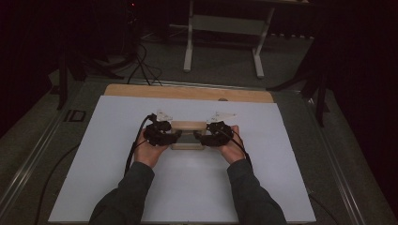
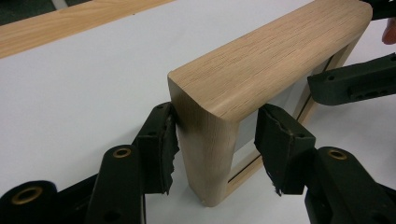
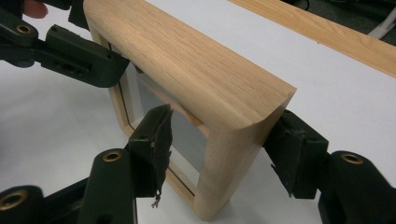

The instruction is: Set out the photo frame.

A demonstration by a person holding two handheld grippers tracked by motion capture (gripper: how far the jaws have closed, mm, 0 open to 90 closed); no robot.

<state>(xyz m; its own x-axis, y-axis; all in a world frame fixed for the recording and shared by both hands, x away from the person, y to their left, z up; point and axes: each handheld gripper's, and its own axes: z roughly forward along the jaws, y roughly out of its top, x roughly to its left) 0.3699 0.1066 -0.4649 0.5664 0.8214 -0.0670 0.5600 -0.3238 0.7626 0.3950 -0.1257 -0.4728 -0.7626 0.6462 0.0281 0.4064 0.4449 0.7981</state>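
A light wooden picture frame (image 1: 188, 125) stands upright on its long edge in the middle of the white board. My left gripper (image 2: 219, 140) straddles the frame's (image 2: 261, 60) left post. Its outer pad (image 2: 161, 140) rests against the wood and its inner pad (image 2: 280, 140) stands clear, so it is open. My right gripper (image 3: 224, 144) straddles the right post of the frame (image 3: 187, 60). Its rear pad (image 3: 292, 147) lies by the back face and its front pad (image 3: 156, 140) hangs off the glass, so it too is open. From above, the left gripper (image 1: 176, 136) and the right gripper (image 1: 199, 137) flank the frame.
The white board (image 1: 187, 187) covers a wooden tabletop whose far edge (image 1: 187, 92) shows as a strip. Cables (image 1: 133, 150) trail from the grippers. Behind the table a white stand (image 1: 225, 28) rises from a dark floor.
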